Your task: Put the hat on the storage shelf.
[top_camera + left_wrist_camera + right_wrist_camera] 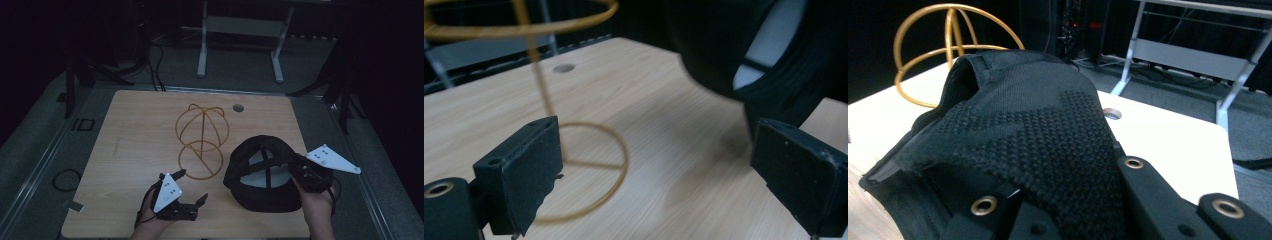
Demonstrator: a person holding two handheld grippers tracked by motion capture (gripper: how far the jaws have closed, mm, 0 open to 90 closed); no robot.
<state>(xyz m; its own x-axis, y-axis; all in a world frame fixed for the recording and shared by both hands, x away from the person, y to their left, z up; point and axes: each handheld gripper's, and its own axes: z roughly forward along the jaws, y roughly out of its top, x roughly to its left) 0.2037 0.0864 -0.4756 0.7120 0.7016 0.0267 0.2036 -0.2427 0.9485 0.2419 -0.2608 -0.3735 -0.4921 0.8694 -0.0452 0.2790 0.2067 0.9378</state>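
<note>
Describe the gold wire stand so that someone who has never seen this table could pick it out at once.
Start at the wooden table and go to its middle, just short of the small round hole near the far edge. There stands the gold wire stand, left of the black cap that the right gripper holds. It alone is see-through: thin hoops forming a dome on a post above a ring base.

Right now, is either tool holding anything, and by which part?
The right tool grips the black cap at its rim on the person's right. The left tool is open, holding nothing, near the wire hat stand.
</note>
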